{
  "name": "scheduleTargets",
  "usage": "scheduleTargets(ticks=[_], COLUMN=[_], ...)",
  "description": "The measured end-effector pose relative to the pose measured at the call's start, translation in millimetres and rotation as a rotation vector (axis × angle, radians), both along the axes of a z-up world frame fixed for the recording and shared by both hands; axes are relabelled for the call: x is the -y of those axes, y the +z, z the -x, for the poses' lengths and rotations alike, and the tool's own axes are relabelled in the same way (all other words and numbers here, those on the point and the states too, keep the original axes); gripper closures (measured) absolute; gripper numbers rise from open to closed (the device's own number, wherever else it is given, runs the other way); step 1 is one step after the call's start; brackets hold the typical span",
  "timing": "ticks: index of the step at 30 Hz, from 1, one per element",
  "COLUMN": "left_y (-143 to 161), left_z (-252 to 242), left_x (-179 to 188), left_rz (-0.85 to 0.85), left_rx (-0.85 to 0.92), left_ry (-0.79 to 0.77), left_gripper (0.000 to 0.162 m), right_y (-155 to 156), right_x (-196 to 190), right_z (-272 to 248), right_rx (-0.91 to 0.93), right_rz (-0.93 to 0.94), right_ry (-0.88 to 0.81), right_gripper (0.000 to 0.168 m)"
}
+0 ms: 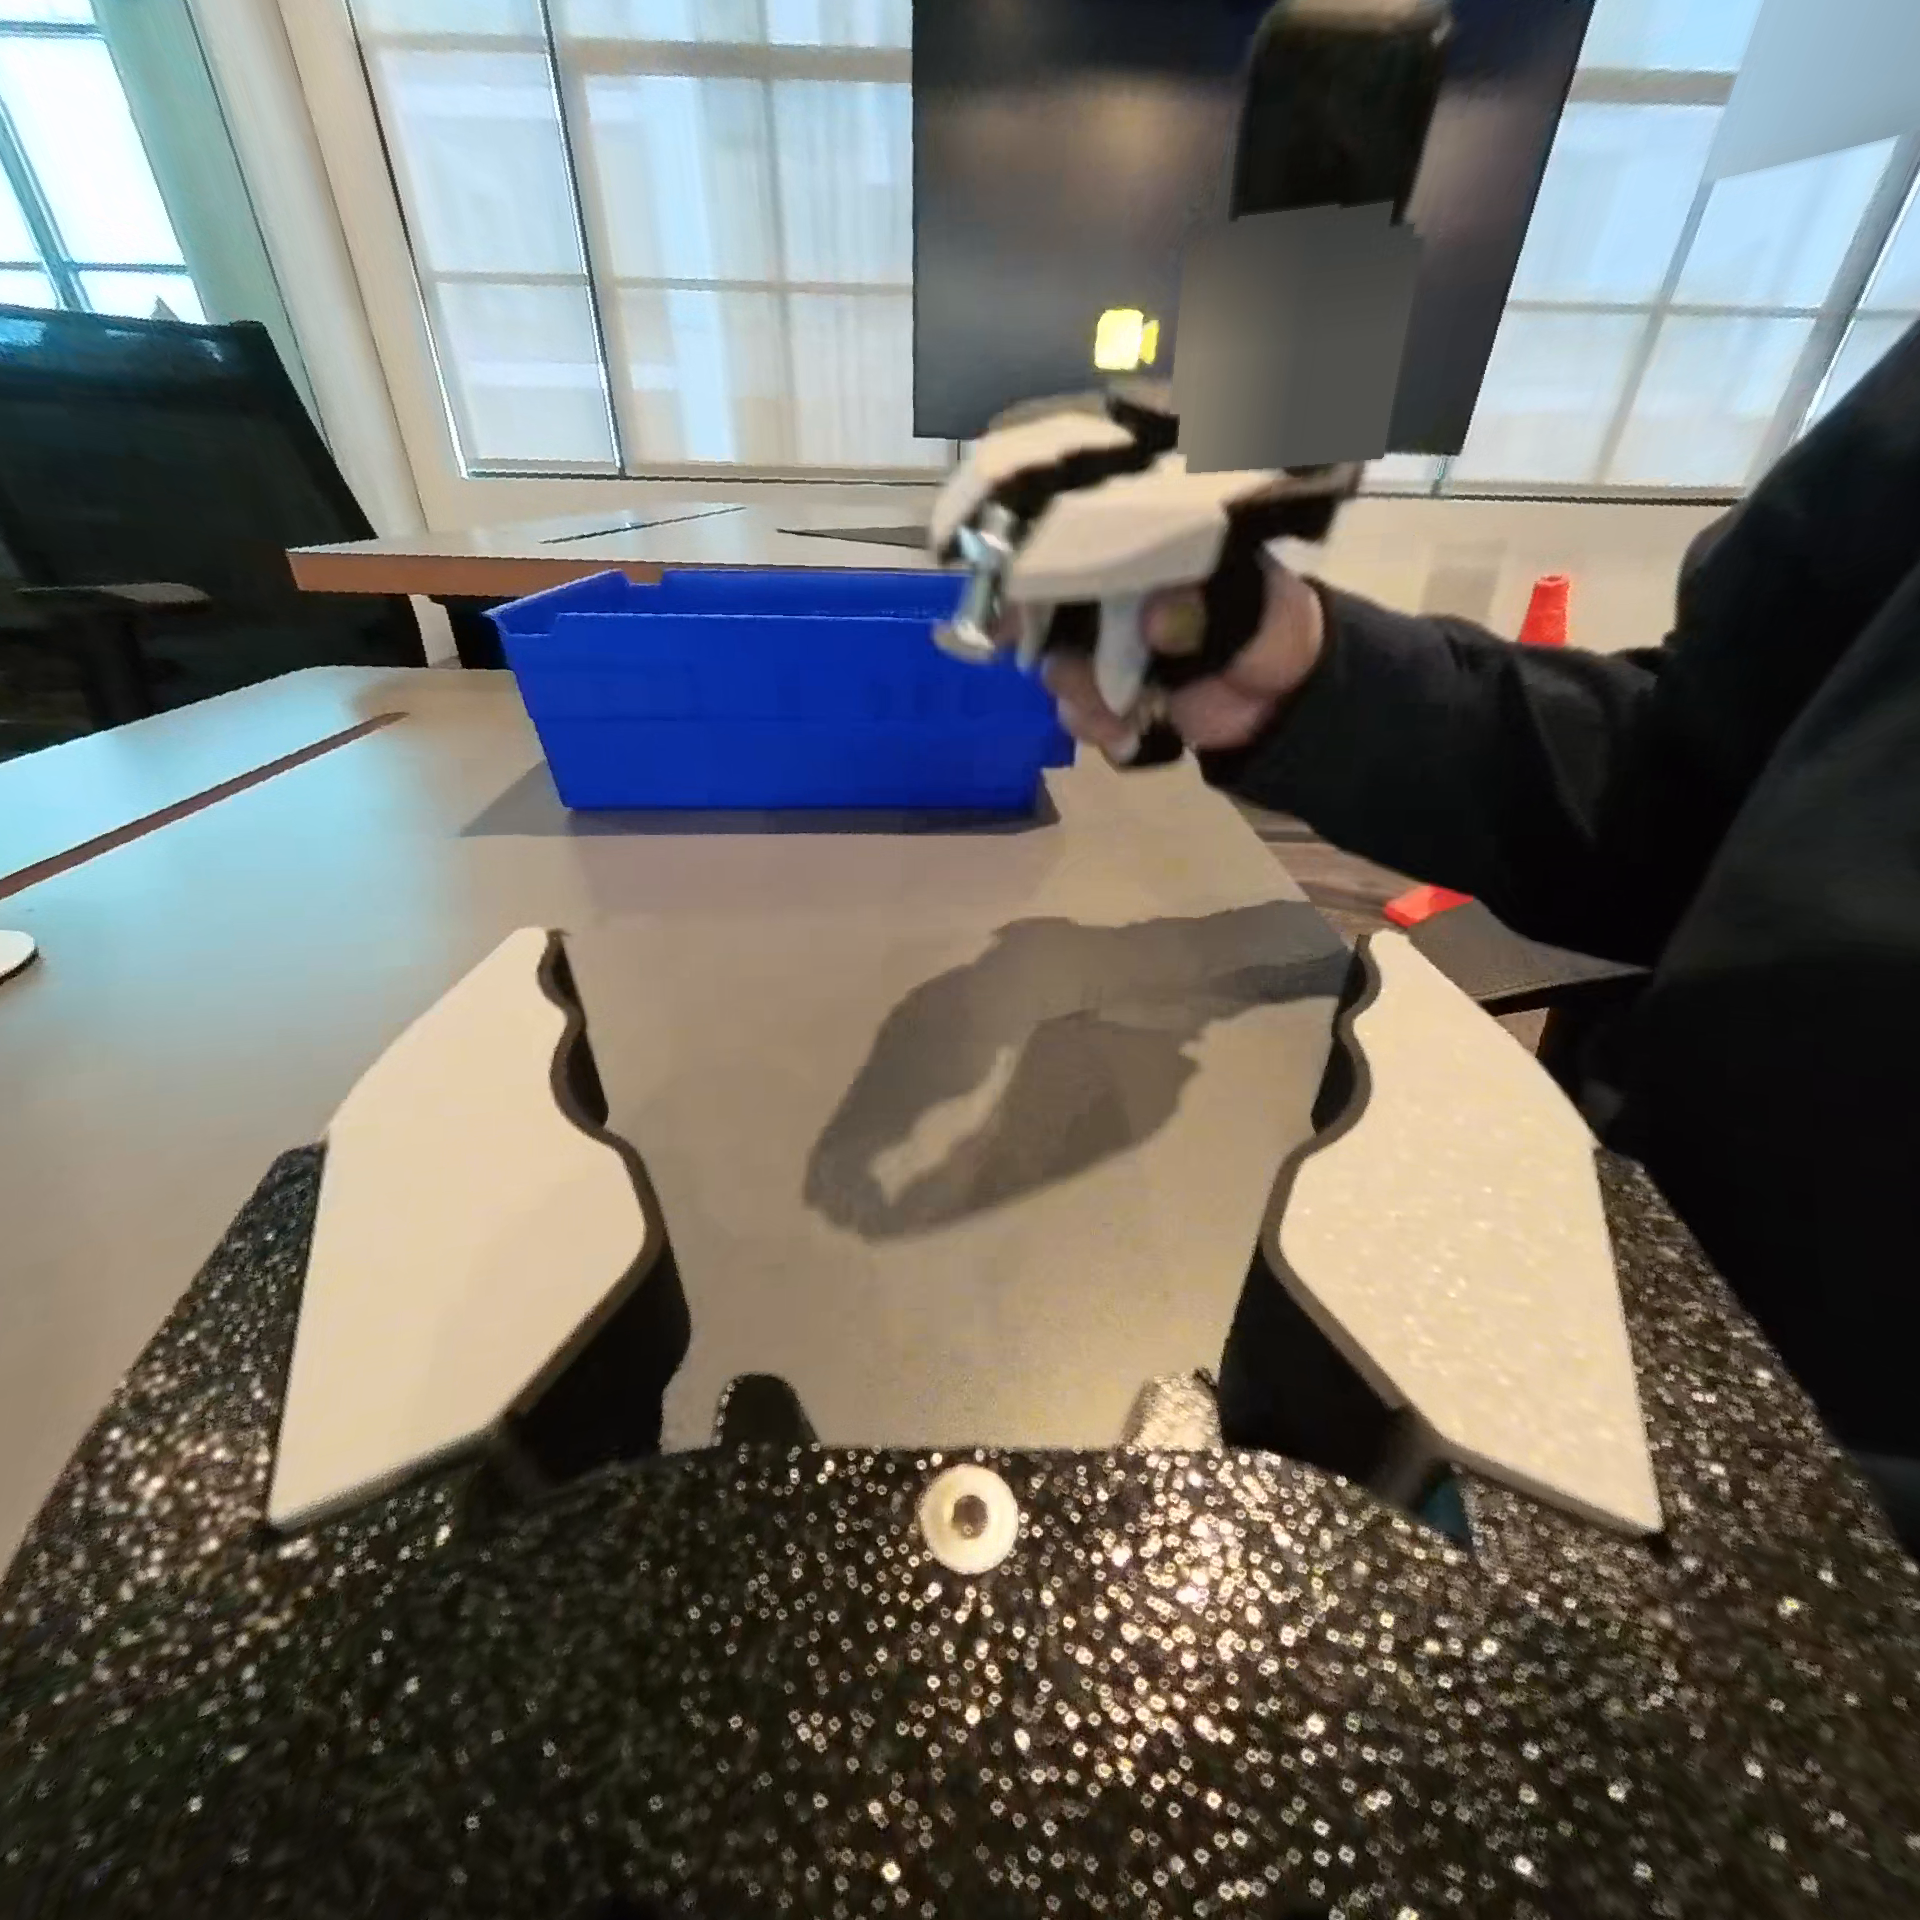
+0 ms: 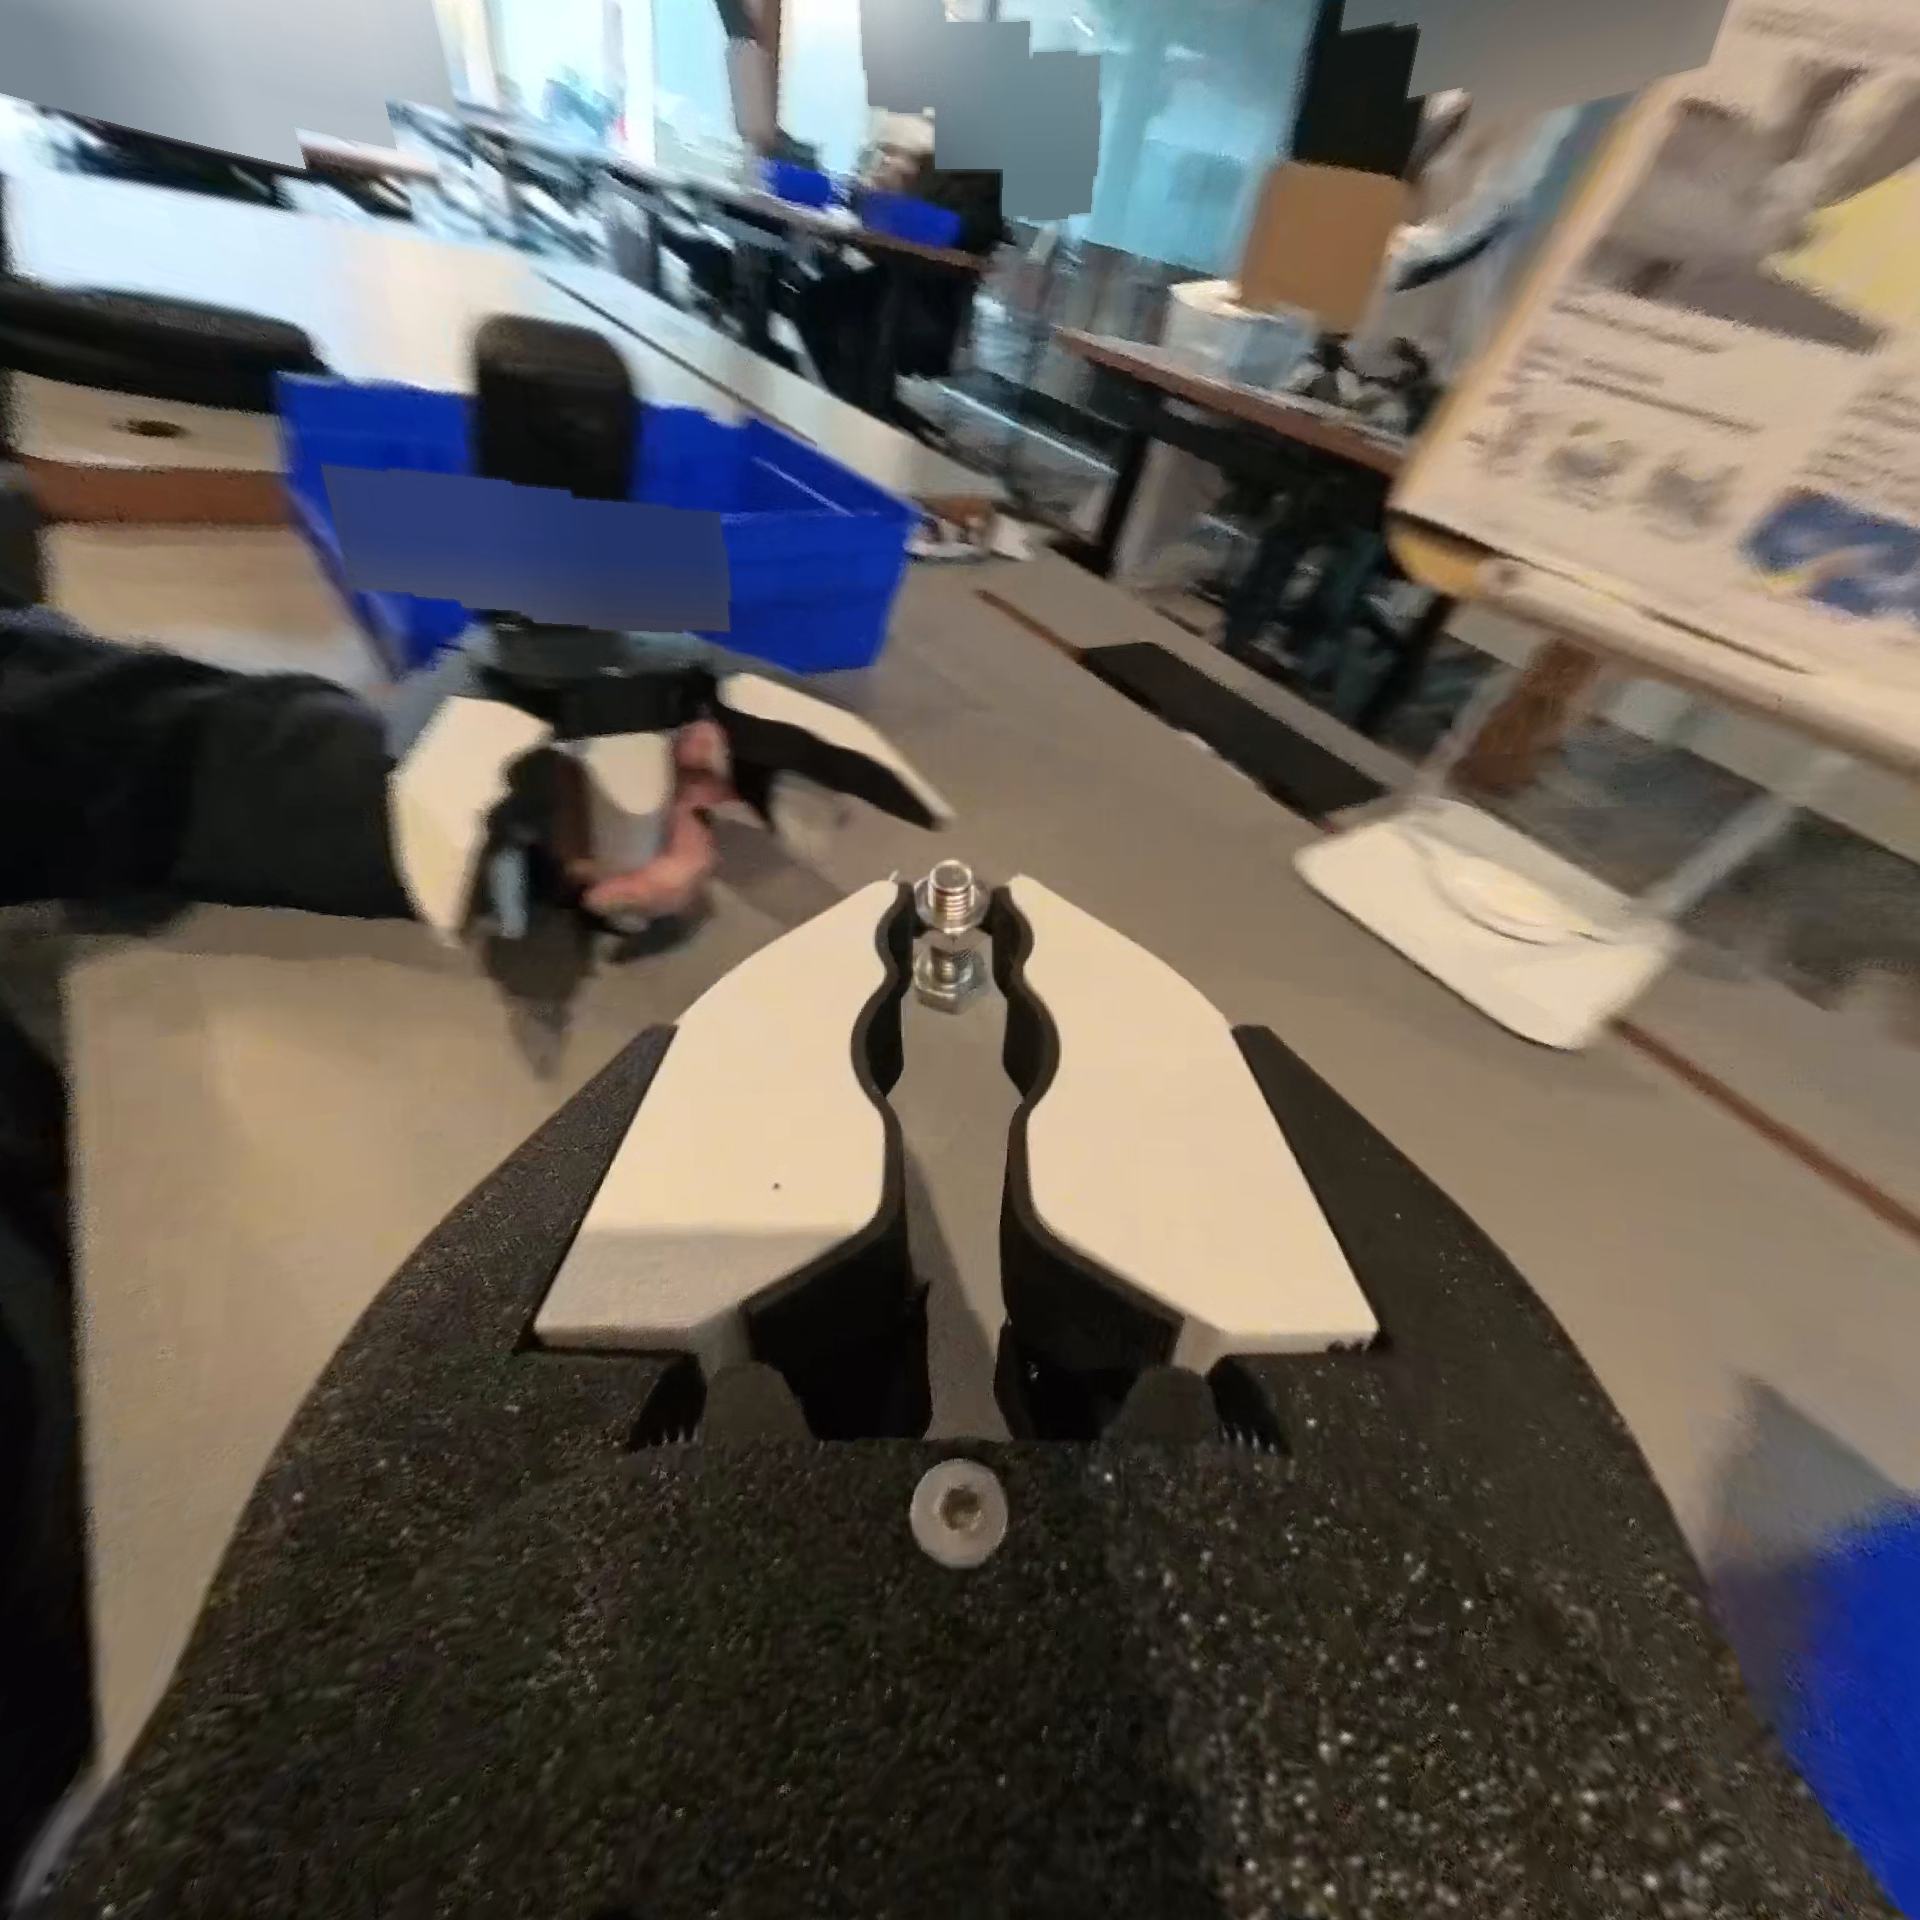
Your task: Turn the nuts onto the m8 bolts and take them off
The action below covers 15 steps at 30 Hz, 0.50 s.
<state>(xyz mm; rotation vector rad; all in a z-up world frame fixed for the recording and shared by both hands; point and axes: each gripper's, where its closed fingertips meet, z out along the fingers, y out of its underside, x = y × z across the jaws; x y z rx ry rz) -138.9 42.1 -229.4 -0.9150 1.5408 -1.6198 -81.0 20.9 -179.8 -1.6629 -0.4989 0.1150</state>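
Observation:
My right gripper [image 2: 951, 914] is shut on a silver M8 bolt [image 2: 943, 971] held at its fingertips, thread end up and hex head down. A nut [image 2: 948, 906] sits on the thread near its top, between the pads. In the left wrist view this gripper [image 1: 982, 551] is in the air in front of the blue bin [image 1: 779, 707], with the bolt [image 1: 977, 597] hanging from its tips. My left gripper [image 1: 956, 935] is wide open and empty above the grey table [image 1: 312, 935]. One of its fingers [image 2: 831, 743] shows at the left of the right wrist view.
The blue bin [image 2: 810, 561] stands on the table's far side. A black chair [image 1: 156, 499] is at the left and a dark screen [image 1: 1039, 208] behind. A poster board on a white base [image 2: 1486, 914] stands at the right. A sleeved arm [image 1: 1558, 748] reaches in from the right. Some 10 cm of space lies between my two pairs of fingers.

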Motion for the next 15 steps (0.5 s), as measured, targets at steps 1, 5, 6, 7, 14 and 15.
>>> scheduleTargets(ticks=[1, 5, 6, 7, 14, 15], left_y=[0.2, 0.8, 1.1, 1.2, 0.7, 0.6], left_z=[-0.5, -0.9, -0.8, -0.9, -1.8, -1.7], left_x=[-0.8, -2.3, -2.4, -2.8, -3.7, -3.4], left_rz=[0.002, 0.009, 0.010, 0.011, 0.008, 0.006], left_rx=[0.000, 0.004, 0.006, 0.006, 0.003, 0.004], left_ry=[0.005, 0.014, 0.014, 0.016, 0.027, 0.027], left_gripper=[0.028, 0.028, 0.028, 0.028, 0.032, 0.033], right_y=[7.5, 31.3, 32.7, 30.9, -52.9, -65.3], right_x=[3.1, 23.5, 30.3, 37.5, 95.9, 104.3], right_z=[-24.3, -130.3, -156.8, -181.6, -301.3, -310.0], right_rx=[0.034, 0.157, 0.164, 0.159, 0.084, 0.084], right_rz=[0.010, 0.124, 0.181, 0.248, 0.893, 0.977], right_ry=[-0.069, -0.340, -0.398, -0.446, -0.701, -0.734], right_gripper=[0.154, 0.154, 0.154, 0.154, 0.154, 0.153])
